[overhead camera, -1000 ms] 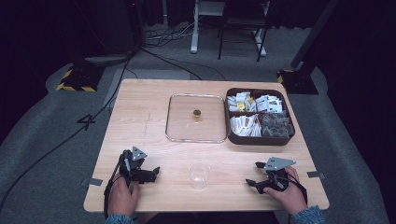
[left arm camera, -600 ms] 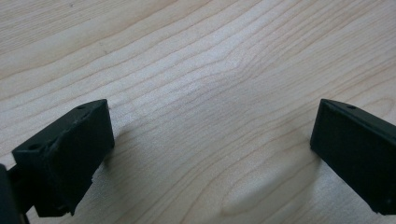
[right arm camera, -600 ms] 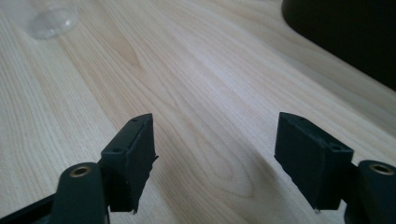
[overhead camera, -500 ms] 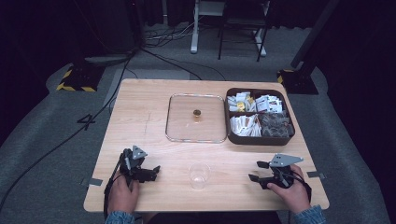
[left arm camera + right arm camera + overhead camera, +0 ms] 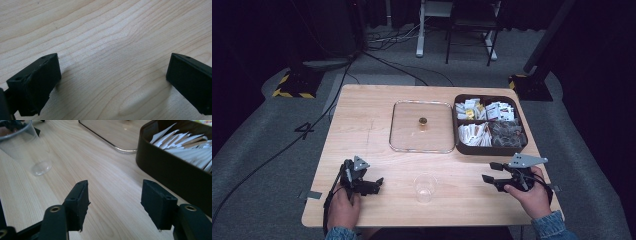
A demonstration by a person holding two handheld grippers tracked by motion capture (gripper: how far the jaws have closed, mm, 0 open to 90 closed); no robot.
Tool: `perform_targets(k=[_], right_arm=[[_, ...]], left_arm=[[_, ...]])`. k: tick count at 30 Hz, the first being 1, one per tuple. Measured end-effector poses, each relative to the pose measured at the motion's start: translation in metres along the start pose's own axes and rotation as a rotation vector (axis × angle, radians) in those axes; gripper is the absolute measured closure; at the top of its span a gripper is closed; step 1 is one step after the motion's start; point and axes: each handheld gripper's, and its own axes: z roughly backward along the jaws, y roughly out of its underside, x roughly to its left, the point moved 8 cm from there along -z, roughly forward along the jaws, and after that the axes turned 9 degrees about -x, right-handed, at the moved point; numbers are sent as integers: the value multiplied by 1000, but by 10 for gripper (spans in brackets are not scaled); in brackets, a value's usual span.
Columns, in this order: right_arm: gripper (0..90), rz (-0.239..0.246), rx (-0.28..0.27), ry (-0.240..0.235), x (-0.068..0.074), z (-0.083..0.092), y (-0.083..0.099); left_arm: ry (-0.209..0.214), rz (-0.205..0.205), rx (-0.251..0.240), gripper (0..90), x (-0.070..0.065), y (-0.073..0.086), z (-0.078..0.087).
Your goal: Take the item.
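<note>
Near the front edge of the table [image 5: 362, 125], midway between my two hands, the clear plastic cup [image 5: 425, 187] is standing upright and empty, well apart from both tools, which is leaving it free to be approached from either side. I am holding the right gripper [image 5: 490, 172] raised off the wood and pointing toward that cup; its jaws have just been closing partway, with nothing between them, and I judge I am narrowing them to suit the cup's wall. In the right gripper view the cup [image 5: 23, 147] is sitting ahead and off to the left, so I am not yet lined up on it. I am resting the left gripper [image 5: 377, 182] low on the table, spread wide and holding nothing, seemingly waiting its turn. Farther back, the glass lid [image 5: 422, 145] is lying flat, knob up, just beside the dark box [image 5: 489, 149] of sachets, keeping the box open for reaching in.
</note>
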Motion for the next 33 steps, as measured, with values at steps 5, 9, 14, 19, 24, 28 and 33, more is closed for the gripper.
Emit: perform_targets(k=[5,9,14,19,24,28,33], right_arm=[[399,5,-30,9,-5,2,-16],[399,10,-47,18,-9,2,-26],[400,13,-50,22,-18,1,-36],[383,11,-67,52,-33,1,-47],[399,22,-104,89,-56,3,-64],[432,8,-104,112,-76,5,-72],[441,6,-110,169,-107,13,-81]], left_arm=[[0,0,0,0,0,0,0],[0,0,0,0,0,0,0],[0,0,0,0,0,0,0],[0,0,0,0,0,0,0],[0,0,0,0,0,0,0],[-1,3,-3,0,0,0,0],[-2,1,-1,0,0,0,0]])
